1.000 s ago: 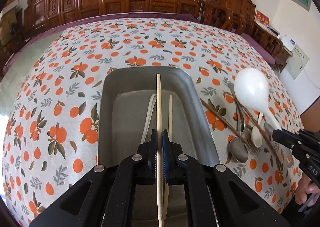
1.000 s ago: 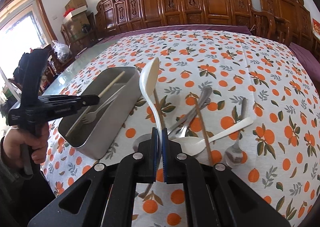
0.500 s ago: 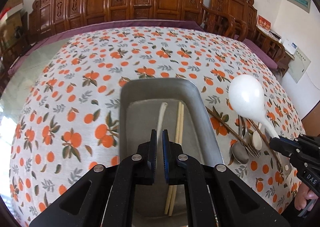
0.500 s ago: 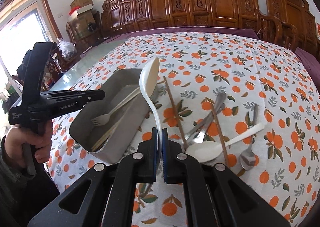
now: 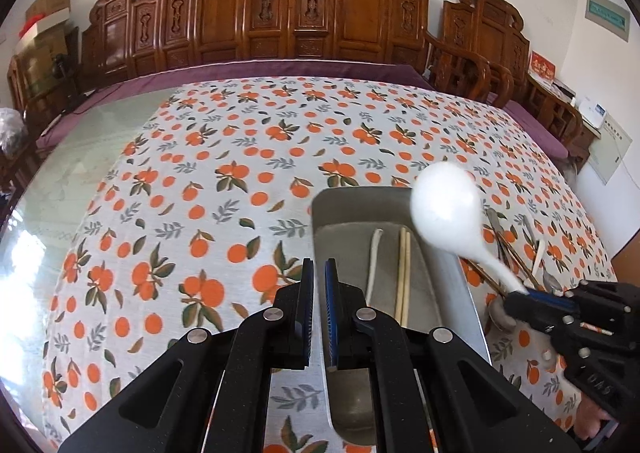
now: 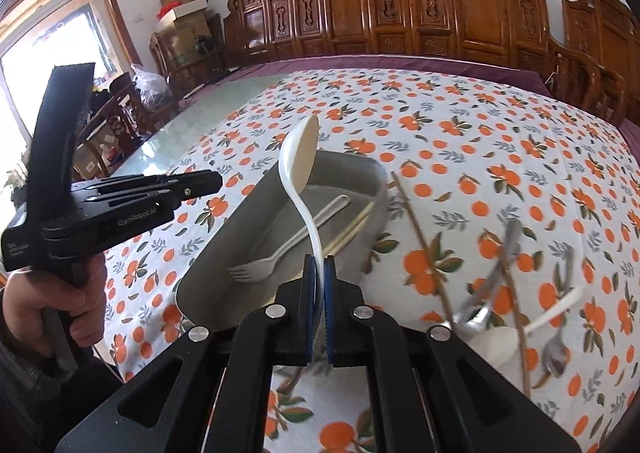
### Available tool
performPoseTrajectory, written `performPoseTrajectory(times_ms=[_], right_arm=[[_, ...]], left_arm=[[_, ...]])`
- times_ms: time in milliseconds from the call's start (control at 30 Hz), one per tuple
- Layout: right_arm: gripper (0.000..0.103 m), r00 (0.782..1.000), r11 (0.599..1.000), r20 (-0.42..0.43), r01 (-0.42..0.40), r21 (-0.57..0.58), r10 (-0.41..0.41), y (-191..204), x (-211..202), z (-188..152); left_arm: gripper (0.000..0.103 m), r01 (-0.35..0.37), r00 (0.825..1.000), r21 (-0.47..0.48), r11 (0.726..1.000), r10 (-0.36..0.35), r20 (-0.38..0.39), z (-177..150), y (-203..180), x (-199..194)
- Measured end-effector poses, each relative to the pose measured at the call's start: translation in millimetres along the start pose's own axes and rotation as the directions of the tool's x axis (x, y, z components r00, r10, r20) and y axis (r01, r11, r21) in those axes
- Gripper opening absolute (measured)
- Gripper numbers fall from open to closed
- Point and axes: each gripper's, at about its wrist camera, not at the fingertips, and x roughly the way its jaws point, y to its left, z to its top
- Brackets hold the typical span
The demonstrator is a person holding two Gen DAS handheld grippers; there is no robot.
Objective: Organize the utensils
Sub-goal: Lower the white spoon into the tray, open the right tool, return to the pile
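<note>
The right gripper (image 6: 319,273) is clamped on the handle of a white ladle (image 6: 301,157), whose bowl stands raised above the metal tray (image 6: 352,169), while the left gripper (image 5: 316,277) has its jaws together with nothing between them, over the tray's left rim. Inside the tray lie a pale fork (image 6: 280,253) and a pair of chopsticks (image 5: 403,269); to the right of the tray, on the orange-printed tablecloth (image 5: 200,181), metal spoons (image 6: 492,277), dark chopsticks (image 6: 420,245) and a white spoon (image 6: 520,329) lie in a loose pile. The left gripper's side reads "GenRobot.AI" in the right wrist view.
</note>
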Motion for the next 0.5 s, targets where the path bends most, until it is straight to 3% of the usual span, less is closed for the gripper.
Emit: performPoseTrajectory(times_ms=[300, 500], right_arm=[[0.005, 0.999, 0.999, -0.052, 0.017, 0.045, -0.015, 9.1, 37.4, 10.4], [0.009, 0.997, 0.996, -0.063, -0.035, 0.08, 0.04, 11.7, 47.7, 9.4]], left_arm=[[0.005, -0.011, 1.0, -0.02, 1.0, 0.011, 0.004, 1.2, 10.8, -0.7], [0.005, -0.013, 1.0, -0.019, 1.0, 0.013, 0.004, 0.5, 11.5, -0.7]])
